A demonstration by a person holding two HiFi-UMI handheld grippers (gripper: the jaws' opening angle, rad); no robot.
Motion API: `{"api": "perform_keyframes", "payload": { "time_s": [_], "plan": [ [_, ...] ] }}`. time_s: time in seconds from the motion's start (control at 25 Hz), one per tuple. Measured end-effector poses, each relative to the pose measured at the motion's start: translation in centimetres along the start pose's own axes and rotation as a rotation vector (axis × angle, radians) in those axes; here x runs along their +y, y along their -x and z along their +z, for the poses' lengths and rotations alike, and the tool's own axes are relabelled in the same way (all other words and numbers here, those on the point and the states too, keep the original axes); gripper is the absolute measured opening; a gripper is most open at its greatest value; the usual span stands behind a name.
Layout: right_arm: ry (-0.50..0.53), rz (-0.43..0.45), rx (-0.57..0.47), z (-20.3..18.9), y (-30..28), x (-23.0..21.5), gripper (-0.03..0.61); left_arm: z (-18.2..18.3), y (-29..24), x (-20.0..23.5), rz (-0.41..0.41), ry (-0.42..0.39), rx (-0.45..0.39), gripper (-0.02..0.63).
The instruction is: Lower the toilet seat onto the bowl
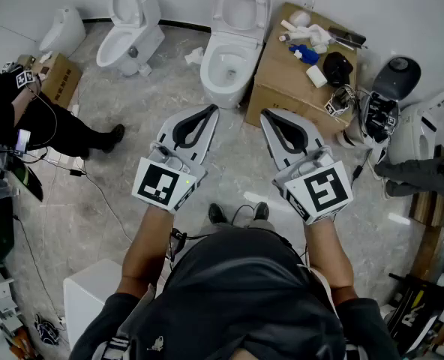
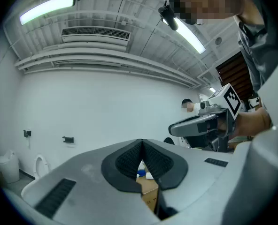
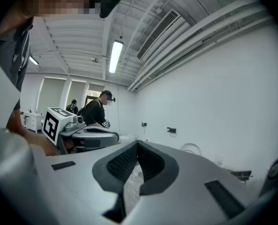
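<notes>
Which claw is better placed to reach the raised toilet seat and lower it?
Left, narrowly. The left claw ends closer to the toilet bowl beneath the raised seat, over bare floor; the right claw sits beside the cardboard box. Both are shut and empty.

- Head view: I see bright, even overhead light. Shadows on the grey floor (image 1: 229, 172) are soft, and the focus is sharp.
- Left gripper view: the ceiling tube (image 2: 47, 8) blows out white. The corners are dark and lines bend at the edges. The near body of my left tool (image 2: 141, 141) is soft.
- Right gripper view: a second tube (image 3: 114, 56) glares, with the same fisheye vignette.
</notes>
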State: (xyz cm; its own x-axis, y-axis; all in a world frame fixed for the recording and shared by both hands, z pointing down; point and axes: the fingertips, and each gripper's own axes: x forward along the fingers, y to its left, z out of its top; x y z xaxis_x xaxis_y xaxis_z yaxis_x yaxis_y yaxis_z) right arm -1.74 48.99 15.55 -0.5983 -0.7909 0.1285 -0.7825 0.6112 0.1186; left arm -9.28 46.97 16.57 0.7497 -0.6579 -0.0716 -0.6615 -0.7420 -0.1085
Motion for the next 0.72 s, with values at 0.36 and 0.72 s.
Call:
{"api": "perform_keyframes", "payload": {
  "time_s": [0.36,0.72],
  "plan": [
    [-0.031,-0.041,-0.024,0.5,-1.6,1.4,0.008,0.3,1.7,1.9,-0.022,-0.014,-0.018,0.003],
    [-0.031,-0.069,-0.055,1.5,-2.6,1.1,0.008,0.7,1.5,2.8,-0.045,-0.024,-0.042,0.003]
  ]
}}
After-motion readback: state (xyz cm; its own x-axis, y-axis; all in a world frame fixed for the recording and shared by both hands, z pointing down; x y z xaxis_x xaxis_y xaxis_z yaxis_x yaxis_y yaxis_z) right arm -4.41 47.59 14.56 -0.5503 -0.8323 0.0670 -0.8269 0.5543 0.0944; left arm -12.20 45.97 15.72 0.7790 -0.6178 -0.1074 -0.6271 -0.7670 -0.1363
